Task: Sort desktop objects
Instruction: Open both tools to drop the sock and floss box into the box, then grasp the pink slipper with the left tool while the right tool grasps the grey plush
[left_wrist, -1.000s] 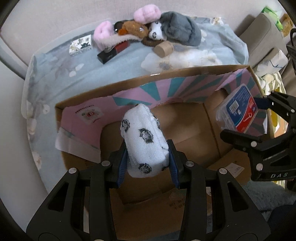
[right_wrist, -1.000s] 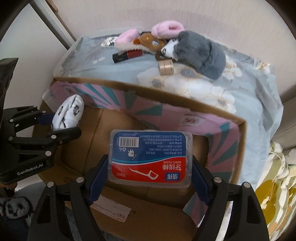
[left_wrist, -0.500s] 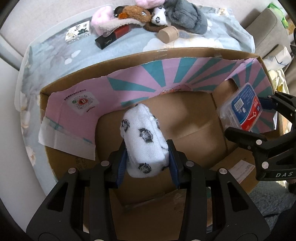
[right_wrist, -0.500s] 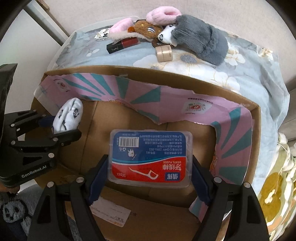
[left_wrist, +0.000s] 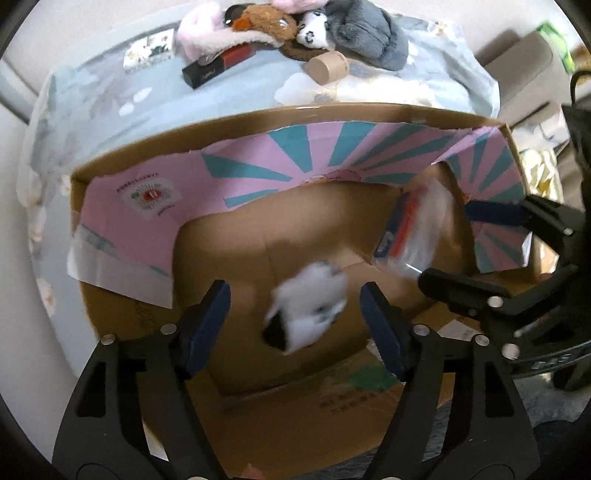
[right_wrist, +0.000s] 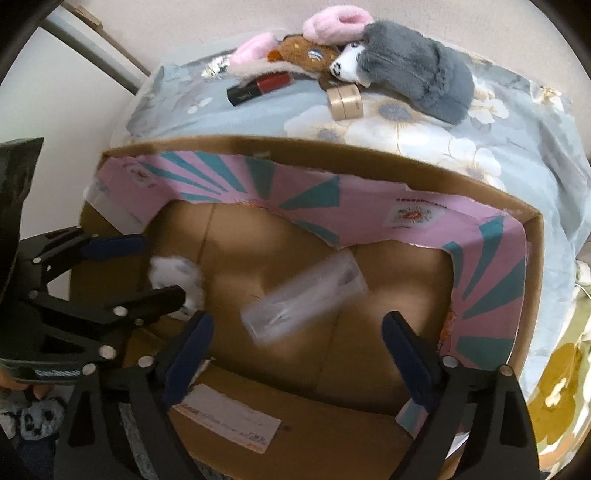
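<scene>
Your left gripper hangs over the cardboard box with its jaws opening; the rolled sock sits blurred between the blue pads, touched by neither, dropping toward the box floor. Your right gripper is likewise opening over the same box, and the floss-pick case shows smeared between its pads, free of both and tilted as it falls.

Expect the sock to handle as something soft, light and springy: white knit with dark printed motifs, rolled into a fat bundle that gives under pressure. Should you need it again, pinch across the thick middle of the roll, not a loose end. The case is judged light, stiff and slick: clear plastic, flat and rectangular with a blue-and-red label. Take it across its short sides, squarely, or it may skid out.

The box itself is plain corrugated board, with a torn pink-and-teal paper lining along its far and side walls.

Beyond the box's far wall, on the floral cloth, wait the fluffy things, all soft and compressible: a grey plush, a brown plush and a pink furry band. Just nearer the box lie the hard ones: a round beige tin, smooth and prone to roll, and a black-and-red lipstick box, slim and rigid.
</scene>
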